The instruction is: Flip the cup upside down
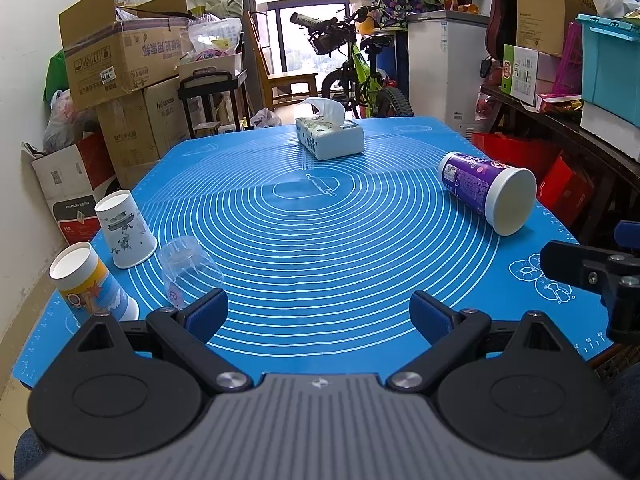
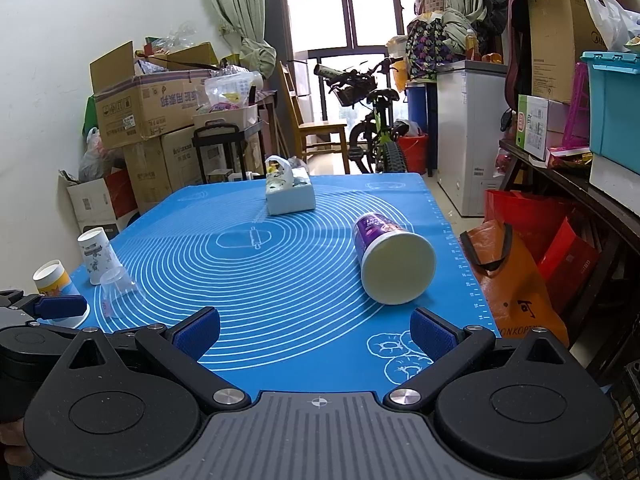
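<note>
A purple paper cup (image 1: 486, 193) lies on its side on the blue mat (image 1: 320, 240), at the right, its white mouth toward me; it also shows in the right wrist view (image 2: 394, 258). At the left stand three cups upside down: a white printed one (image 1: 125, 230), a clear plastic one (image 1: 190, 270) and a yellow-blue one (image 1: 90, 282). My left gripper (image 1: 318, 316) is open and empty near the mat's front edge. My right gripper (image 2: 316, 334) is open and empty, a little short of the purple cup.
A tissue box (image 1: 330, 136) stands at the far middle of the mat. Cardboard boxes (image 1: 120, 60) are stacked left of the table. A shelf with bins (image 1: 600, 80) is at the right. A bicycle (image 1: 360, 68) stands beyond.
</note>
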